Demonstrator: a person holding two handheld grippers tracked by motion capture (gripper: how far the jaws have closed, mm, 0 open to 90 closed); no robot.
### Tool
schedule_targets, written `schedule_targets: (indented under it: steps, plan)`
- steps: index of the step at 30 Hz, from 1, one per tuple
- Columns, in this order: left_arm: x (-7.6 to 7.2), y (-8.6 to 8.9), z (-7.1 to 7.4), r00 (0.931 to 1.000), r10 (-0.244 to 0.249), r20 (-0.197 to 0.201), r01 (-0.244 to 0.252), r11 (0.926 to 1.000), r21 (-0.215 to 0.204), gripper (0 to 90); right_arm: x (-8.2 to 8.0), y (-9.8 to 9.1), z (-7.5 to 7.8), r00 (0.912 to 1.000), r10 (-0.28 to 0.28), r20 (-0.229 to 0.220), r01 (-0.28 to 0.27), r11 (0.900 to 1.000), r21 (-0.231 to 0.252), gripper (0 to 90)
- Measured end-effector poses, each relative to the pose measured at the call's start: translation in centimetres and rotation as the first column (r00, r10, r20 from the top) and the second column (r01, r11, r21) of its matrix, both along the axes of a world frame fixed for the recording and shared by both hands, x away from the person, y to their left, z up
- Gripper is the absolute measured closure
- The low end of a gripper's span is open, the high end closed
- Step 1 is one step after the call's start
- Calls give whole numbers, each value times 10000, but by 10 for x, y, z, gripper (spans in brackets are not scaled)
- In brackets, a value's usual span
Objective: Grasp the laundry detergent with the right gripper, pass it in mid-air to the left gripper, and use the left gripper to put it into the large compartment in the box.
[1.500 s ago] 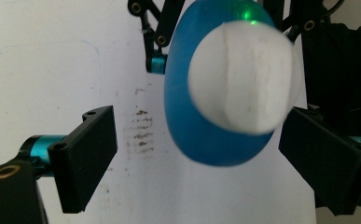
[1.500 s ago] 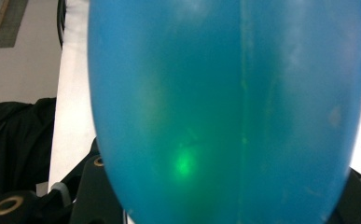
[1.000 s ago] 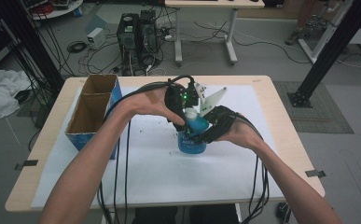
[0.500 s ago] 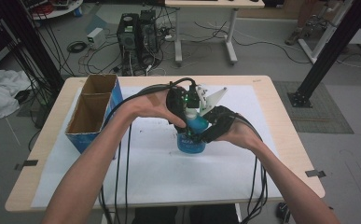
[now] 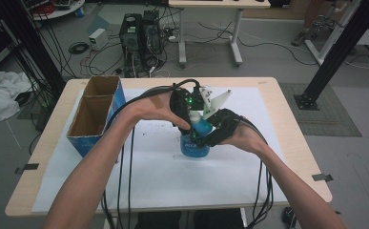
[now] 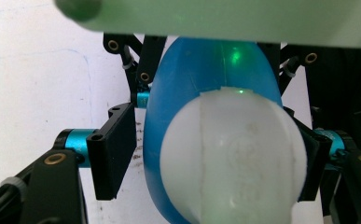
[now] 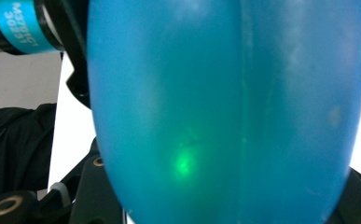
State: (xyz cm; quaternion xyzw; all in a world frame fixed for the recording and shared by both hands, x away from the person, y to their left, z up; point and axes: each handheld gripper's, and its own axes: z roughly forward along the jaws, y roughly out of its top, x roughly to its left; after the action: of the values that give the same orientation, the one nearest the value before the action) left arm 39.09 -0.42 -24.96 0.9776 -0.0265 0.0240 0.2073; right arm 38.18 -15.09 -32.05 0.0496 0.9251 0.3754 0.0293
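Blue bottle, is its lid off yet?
Not yet. Done: the right gripper clamps the blue bottle upright. In hand: the left gripper has just been closing around the white cap, pads not quite pressing. Left: gripping the cap and probably taking it off.

In the right gripper view the blue bottle (image 7: 225,112) hides the right tool's jaws; contact cannot be confirmed. In the left gripper view its white cap (image 6: 232,158), blurred, covers the left tool's far pad.

A wooden table (image 5: 287,138) carries a white sheet (image 5: 163,176), a cardboard box (image 5: 94,117) and a blue bottle (image 5: 195,144).
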Motion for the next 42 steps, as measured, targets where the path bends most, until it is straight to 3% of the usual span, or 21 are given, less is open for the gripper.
schedule_targets:
  steps: [4, 7, 9, 15, 25, 35, 42]
  plan:
    - [0, 0, 0, 10000, -89, -26, 89, 10000, 28, 316, -1, 0, 0, 10000, -40, -73, 40, 10000, -42, 466]
    - [-1, -1, -1, 10000, -79, 5, 79, 10000, 18, 327, -1, 0, 0, 9998, -114, 174, 114, 9999, 21, 466]
    - [-1, -1, -1, 9999, -116, 29, 116, 9999, -42, 374, 0, -2, 0, 9999, -133, -13, 133, 9999, 95, 466]
    - [-1, -1, 0, 9998, -156, -83, 155, 9996, -218, 378, -1, -3, 1, 9999, -125, -71, 126, 9998, 134, 465]
    - [0, 0, 0, 9992, 37, -400, -39, 10000, -63, 380, -1, -3, -2, 9995, -45, -305, 55, 9994, 332, 452]
    - [-1, 2, 3, 9992, 106, -395, -110, 9999, -94, 380, -1, -2, -2, 9994, 83, -337, -62, 9981, 612, 445]
    - [-1, 2, 4, 9988, 193, -442, -201, 9996, -181, 380, -1, -1, -2, 9997, 9, -263, 5, 9986, 521, 408]
